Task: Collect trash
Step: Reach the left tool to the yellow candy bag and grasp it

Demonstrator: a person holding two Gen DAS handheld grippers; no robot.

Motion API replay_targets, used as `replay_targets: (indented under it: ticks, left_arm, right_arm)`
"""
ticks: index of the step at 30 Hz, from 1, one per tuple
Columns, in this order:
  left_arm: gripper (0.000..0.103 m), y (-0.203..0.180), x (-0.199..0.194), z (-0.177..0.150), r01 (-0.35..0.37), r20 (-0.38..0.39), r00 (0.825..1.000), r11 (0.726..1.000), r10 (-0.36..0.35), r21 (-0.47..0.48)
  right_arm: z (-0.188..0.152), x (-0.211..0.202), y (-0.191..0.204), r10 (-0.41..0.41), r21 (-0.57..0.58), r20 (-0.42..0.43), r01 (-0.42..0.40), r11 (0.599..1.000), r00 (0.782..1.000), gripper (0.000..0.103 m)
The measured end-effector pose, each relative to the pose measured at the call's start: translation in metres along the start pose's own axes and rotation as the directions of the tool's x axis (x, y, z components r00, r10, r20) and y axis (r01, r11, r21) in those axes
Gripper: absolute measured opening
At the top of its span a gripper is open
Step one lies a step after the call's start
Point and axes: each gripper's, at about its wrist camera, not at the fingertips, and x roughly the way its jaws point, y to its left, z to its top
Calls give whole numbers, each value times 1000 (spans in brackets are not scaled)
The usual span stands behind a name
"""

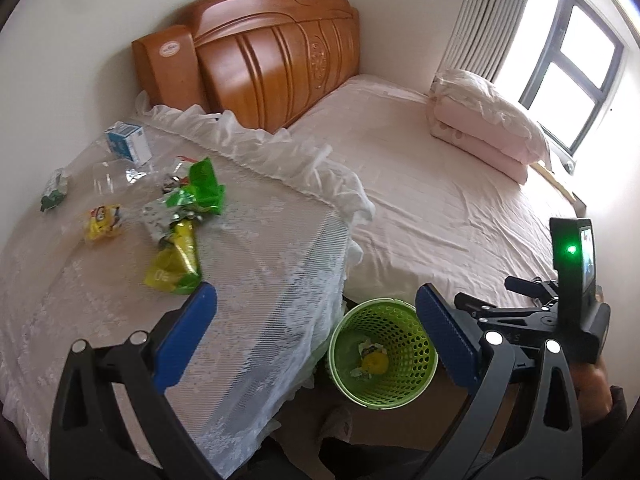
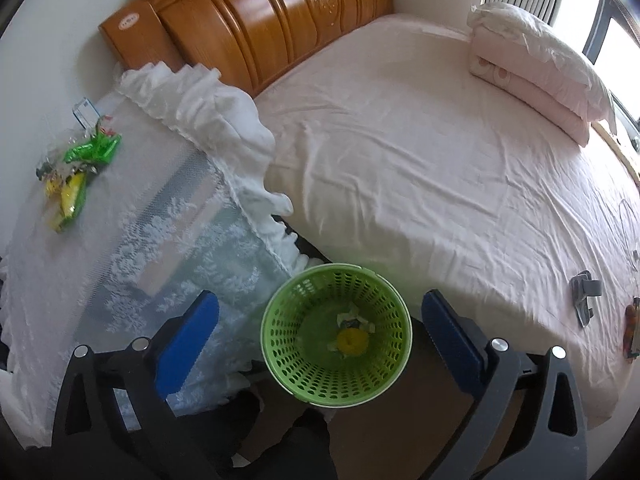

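Observation:
A green perforated bin stands on the floor between a lace-covered table and the bed; it also shows in the right wrist view, holding a yellow piece and scraps of paper. Trash lies on the table: a yellow-green wrapper, a green foil wrapper, a yellow cartoon packet, a clear plastic bottle, a blue-white carton and a dark green packet. My left gripper is open and empty, just short of the yellow-green wrapper. My right gripper is open and empty above the bin.
A bed with a pink sheet fills the right, with a folded quilt and pillow by the window and a wooden headboard. Small items lie at the bed's right edge. The right gripper's body shows in the left view.

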Motion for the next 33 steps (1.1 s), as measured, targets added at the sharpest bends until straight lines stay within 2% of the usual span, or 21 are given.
replay_targets:
  ticks: [6, 14, 22, 28, 33]
  left_arm:
    - [95, 21, -4, -2, 0, 7, 1000, 999, 0, -48]
    - [95, 72, -19, -13, -103, 27, 994, 989, 107, -108]
    - [95, 152, -20, -19, -199, 19, 978, 961, 206, -191]
    - [95, 205, 10, -7, -235, 30, 968, 948, 247, -215]
    - [95, 248, 66, 9, -253, -18, 966, 938, 256, -237]
  right_arm:
    - [2, -5, 20, 9, -28, 5, -9, 1000, 1000, 101]
    - [16, -5, 60, 90, -57, 13, -89, 994, 996, 101]
    - [37, 9, 128, 137, -129, -5, -137, 982, 991, 101]
    - [48, 6, 177, 152, -183, -4, -150, 972, 988, 101]
    - [54, 2, 197, 129, -213, 1, -126, 969, 992, 101]
